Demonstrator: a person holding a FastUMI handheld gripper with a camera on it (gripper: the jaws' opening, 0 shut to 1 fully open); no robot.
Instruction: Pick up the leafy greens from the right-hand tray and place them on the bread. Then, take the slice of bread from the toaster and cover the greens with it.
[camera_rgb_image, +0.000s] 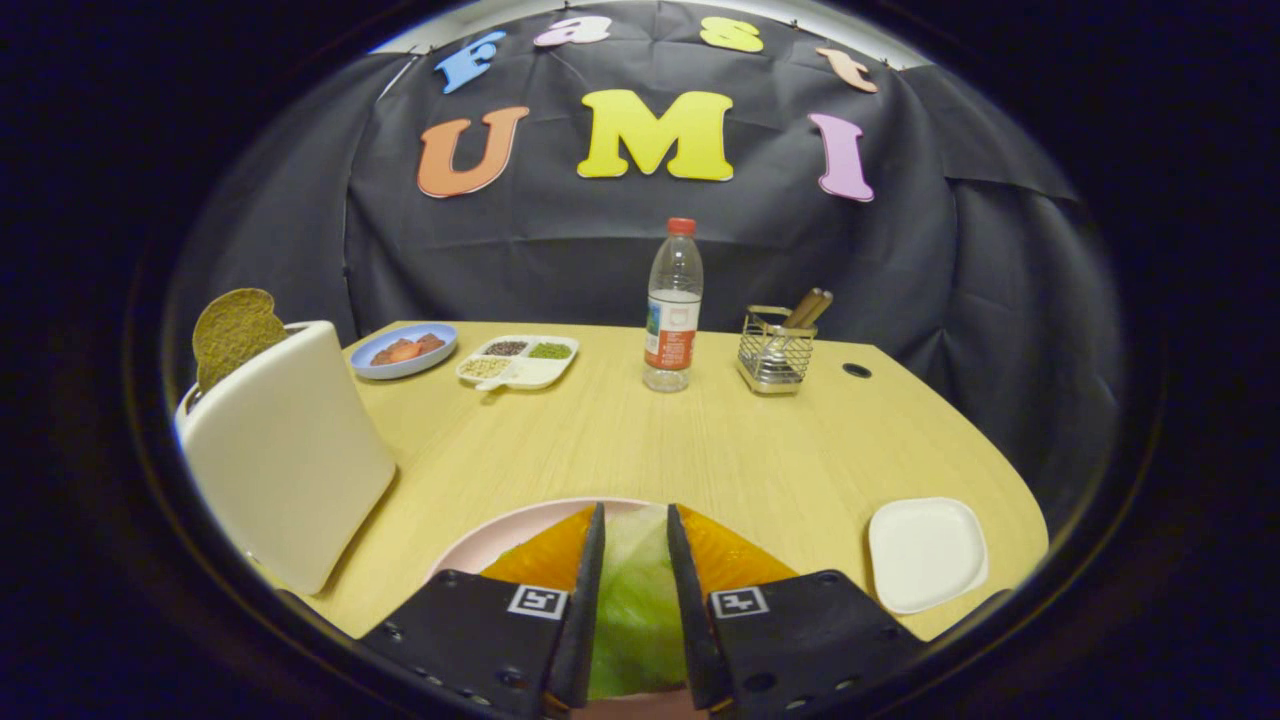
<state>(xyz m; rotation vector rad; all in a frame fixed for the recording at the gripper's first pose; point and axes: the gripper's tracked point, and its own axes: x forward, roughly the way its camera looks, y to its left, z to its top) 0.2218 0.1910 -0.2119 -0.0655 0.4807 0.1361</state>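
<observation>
My claw (636, 520) low centre, fingers pinching the leafy greens (636, 600) between them, over a pink plate (500, 540), I see the white tray (925, 553) lower right, toaster (285, 455) left holding bread slice (235, 335), bottle (672, 305) beyond.

No words, numbers or brand names can be read here. Two small square black-and-white coded markers sit on the gripper (636, 510), a left marker (540, 601) and a right marker (738, 601), one on the block behind each finger; they carry patterns, not letters. Leafy greens (638, 600) fill the gap between the two fingers, though it is unclear whether both press on them. Well beyond the fingers stands a clear bottle (672, 310) with a red and white label (671, 335), its print too small to make out.
</observation>
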